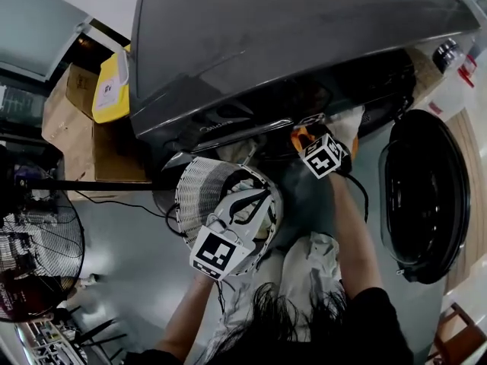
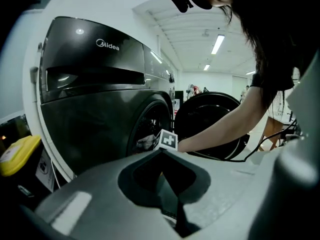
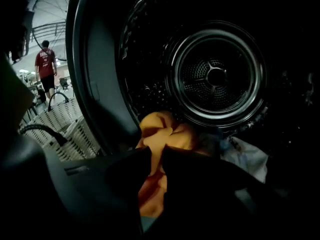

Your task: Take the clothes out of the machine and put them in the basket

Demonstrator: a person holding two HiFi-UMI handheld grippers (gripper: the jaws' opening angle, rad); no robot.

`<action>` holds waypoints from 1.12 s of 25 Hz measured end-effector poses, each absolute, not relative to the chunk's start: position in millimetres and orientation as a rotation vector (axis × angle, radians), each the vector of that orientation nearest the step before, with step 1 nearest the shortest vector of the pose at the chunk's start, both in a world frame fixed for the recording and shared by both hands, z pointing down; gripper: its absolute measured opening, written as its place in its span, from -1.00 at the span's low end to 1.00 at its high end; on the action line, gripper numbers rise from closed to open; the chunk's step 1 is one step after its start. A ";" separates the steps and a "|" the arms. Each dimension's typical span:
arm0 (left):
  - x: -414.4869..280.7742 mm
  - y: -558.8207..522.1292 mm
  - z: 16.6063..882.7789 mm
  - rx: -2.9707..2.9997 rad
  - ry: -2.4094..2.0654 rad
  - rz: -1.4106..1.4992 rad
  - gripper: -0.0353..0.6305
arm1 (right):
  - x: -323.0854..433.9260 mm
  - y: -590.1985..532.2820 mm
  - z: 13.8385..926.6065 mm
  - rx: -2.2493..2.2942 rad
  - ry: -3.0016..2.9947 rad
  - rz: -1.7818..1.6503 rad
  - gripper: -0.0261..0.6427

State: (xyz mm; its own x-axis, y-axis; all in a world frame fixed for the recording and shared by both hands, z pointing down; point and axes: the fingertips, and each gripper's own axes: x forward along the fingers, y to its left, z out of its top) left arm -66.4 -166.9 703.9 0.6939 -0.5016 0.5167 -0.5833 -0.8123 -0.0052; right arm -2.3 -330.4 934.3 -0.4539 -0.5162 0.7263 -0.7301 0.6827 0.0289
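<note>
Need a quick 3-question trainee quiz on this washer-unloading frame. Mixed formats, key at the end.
1. Short answer: what do the jaws of the right gripper grip?
2. True or false: the round black door of the dark grey front-loading washing machine is shut.
3. In the right gripper view, on which side of the steel drum does the white woven plastic laundry basket show? A) left B) right C) inside it

Key
1. A crumpled orange garment.
2. False: it is swung wide open.
3. A
</note>
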 end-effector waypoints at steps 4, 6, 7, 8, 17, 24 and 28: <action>-66.7 -154.3 684.0 2.704 -0.880 0.776 -0.89 | 5.6 -306.9 883.5 1.041 -2.256 0.485 -0.68; -61.0 -146.8 668.4 2.701 -0.862 0.780 -0.89 | 10.5 -292.1 856.3 1.063 -2.289 0.511 -0.68; -57.0 -143.1 659.6 2.706 -0.848 0.784 -0.89 | 14.0 -284.6 844.2 1.073 -2.297 0.518 -0.68; -52.7 -139.6 650.2 2.713 -0.831 0.788 -0.89 | 17.6 -277.3 832.1 1.083 -2.302 0.524 -0.68; -38.3 -129.1 567.3 2.745 -0.775 0.800 -0.83 | 34.9 -224.2 726.3 1.100 -2.327 0.543 -0.68; -42.8 -129.2 530.8 2.741 -0.796 0.860 -0.67 | 42.4 -209.5 633.9 1.091 -2.394 0.474 -0.68; -42.2 -133.6 521.4 2.734 -0.847 0.878 -0.60 | 51.1 -199.7 583.9 1.083 -2.435 0.427 -0.68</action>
State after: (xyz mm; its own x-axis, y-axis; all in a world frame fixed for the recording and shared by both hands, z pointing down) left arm -42.2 -133.6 521.4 0.6696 -0.4707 0.5745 -0.5571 -0.8299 -0.0306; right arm 51.1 -199.7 583.9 -0.5975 -0.6212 0.5070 -0.7566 0.6462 -0.1000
